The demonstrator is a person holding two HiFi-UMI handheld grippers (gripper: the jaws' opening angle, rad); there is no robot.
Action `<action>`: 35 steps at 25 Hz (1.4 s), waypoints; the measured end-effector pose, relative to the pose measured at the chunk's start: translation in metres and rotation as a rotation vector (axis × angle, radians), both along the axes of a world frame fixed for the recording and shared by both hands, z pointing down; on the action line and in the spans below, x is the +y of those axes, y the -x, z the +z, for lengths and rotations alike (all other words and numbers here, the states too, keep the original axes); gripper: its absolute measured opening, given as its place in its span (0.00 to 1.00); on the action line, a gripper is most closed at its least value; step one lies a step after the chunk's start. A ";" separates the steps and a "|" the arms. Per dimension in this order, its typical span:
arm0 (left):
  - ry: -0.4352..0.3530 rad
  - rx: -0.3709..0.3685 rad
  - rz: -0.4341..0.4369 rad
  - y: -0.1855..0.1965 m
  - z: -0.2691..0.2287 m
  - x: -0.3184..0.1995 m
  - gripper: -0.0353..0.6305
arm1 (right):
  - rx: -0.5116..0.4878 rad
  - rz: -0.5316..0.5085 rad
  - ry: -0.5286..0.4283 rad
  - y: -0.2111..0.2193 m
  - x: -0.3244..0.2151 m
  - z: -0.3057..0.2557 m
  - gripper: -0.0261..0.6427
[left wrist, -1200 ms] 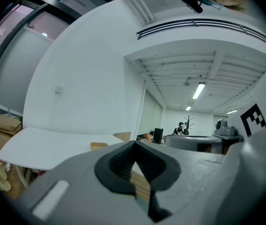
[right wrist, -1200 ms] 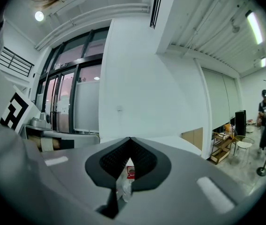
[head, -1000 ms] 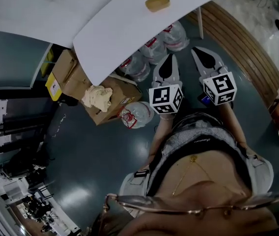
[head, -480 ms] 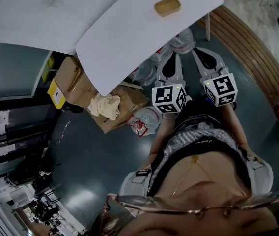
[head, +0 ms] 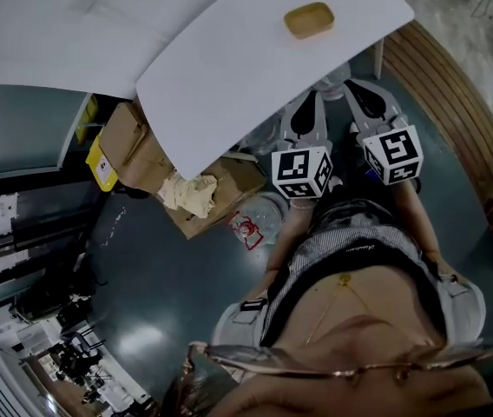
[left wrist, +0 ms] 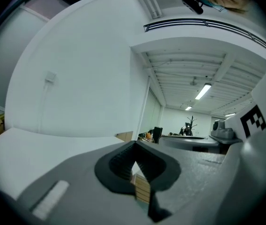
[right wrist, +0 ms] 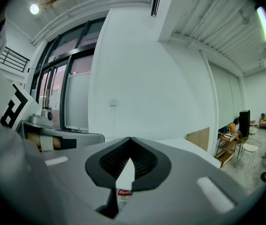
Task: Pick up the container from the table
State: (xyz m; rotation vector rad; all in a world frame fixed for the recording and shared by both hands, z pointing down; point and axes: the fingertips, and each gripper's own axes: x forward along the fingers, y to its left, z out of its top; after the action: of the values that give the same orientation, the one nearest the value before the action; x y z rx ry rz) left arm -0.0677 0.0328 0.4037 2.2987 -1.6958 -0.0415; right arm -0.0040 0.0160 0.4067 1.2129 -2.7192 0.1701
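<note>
A small tan container (head: 309, 19) lies on the white table (head: 229, 68), near its far right corner. Both grippers hang below the table's near edge, short of the container. My left gripper (head: 305, 102) points toward the table with its jaws together and nothing in them; its marker cube (head: 299, 173) faces up. My right gripper (head: 361, 89) sits just right of it, also shut and empty. In the left gripper view the left gripper (left wrist: 134, 147) shows closed pads, and the right gripper (right wrist: 129, 143) shows the same in its own view. Neither gripper view shows the container.
Under the table stand cardboard boxes (head: 129, 137), one with a crumpled cloth (head: 187, 191) on it, and clear plastic bottles (head: 253, 224). A table leg (head: 377, 61) stands by the right gripper. A curved wooden bench (head: 444, 89) runs along the right.
The table and the container have come closer in the head view, sliding down and to the right. Both grippers have reached the table's near edge, still shut.
</note>
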 end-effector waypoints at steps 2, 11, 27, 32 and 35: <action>0.001 -0.002 -0.005 -0.004 -0.002 -0.022 0.05 | 0.000 -0.012 0.001 -0.002 -0.022 -0.001 0.08; 0.026 -0.006 -0.007 -0.033 -0.011 -0.120 0.05 | -0.024 -0.056 0.010 -0.018 -0.117 -0.011 0.08; 0.066 -0.004 -0.085 -0.045 0.007 -0.215 0.05 | 0.037 -0.112 0.039 -0.033 -0.216 0.012 0.08; 0.083 -0.039 -0.094 -0.024 0.017 -0.243 0.05 | 0.067 -0.105 0.060 -0.019 -0.245 0.025 0.08; 0.094 -0.043 -0.083 -0.009 0.022 -0.265 0.05 | 0.080 -0.096 0.071 -0.004 -0.265 0.031 0.08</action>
State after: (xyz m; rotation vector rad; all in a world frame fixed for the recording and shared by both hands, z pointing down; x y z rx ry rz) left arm -0.0585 -0.2318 0.4254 2.1761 -1.7738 0.0691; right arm 0.0003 -0.2487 0.4380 1.0452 -2.6705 0.2003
